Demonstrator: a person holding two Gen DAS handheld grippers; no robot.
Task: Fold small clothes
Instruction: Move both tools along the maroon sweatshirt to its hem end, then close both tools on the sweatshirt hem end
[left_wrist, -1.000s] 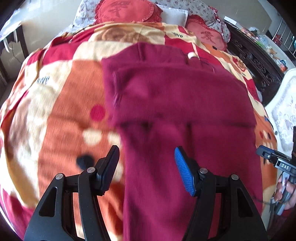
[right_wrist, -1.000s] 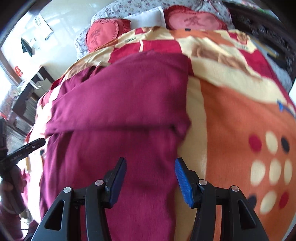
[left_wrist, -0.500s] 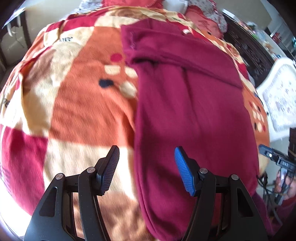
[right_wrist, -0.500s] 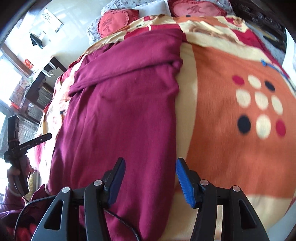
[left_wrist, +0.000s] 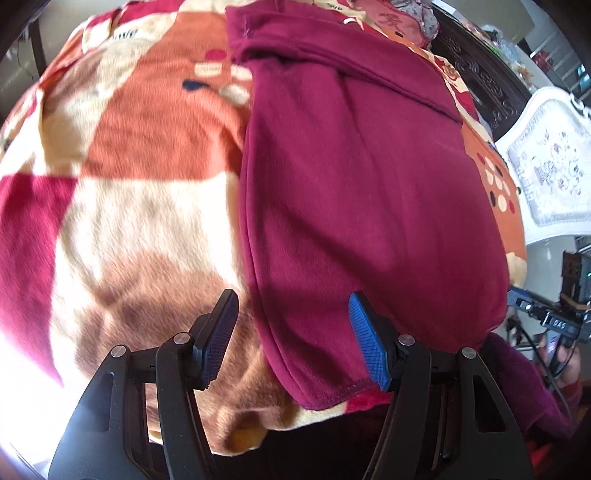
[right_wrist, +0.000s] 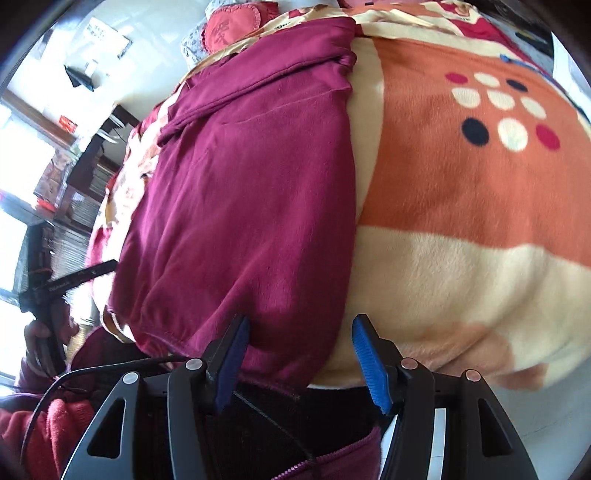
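A maroon fleece garment (left_wrist: 362, 177) lies flat on the blanket, its far part folded over toward me, its near hem hanging at the bed's edge. It also shows in the right wrist view (right_wrist: 251, 192). My left gripper (left_wrist: 291, 339) is open and empty, its jaws straddling the garment's near left corner just above the hem. My right gripper (right_wrist: 299, 362) is open and empty at the garment's near right corner, at the bed's edge. The other gripper shows at the right edge of the left wrist view (left_wrist: 546, 317) and at the left of the right wrist view (right_wrist: 66, 280).
The bed carries an orange, cream and red patterned blanket (left_wrist: 140, 155), also in the right wrist view (right_wrist: 472, 206). Red cushions (right_wrist: 229, 26) lie at the headboard. A white chair (left_wrist: 550, 162) stands right of the bed, dark furniture (right_wrist: 55, 206) to the left.
Both grippers have pulled back from over the middle of the garment toward its near hem at the bed's edge. Both stay open and empty.
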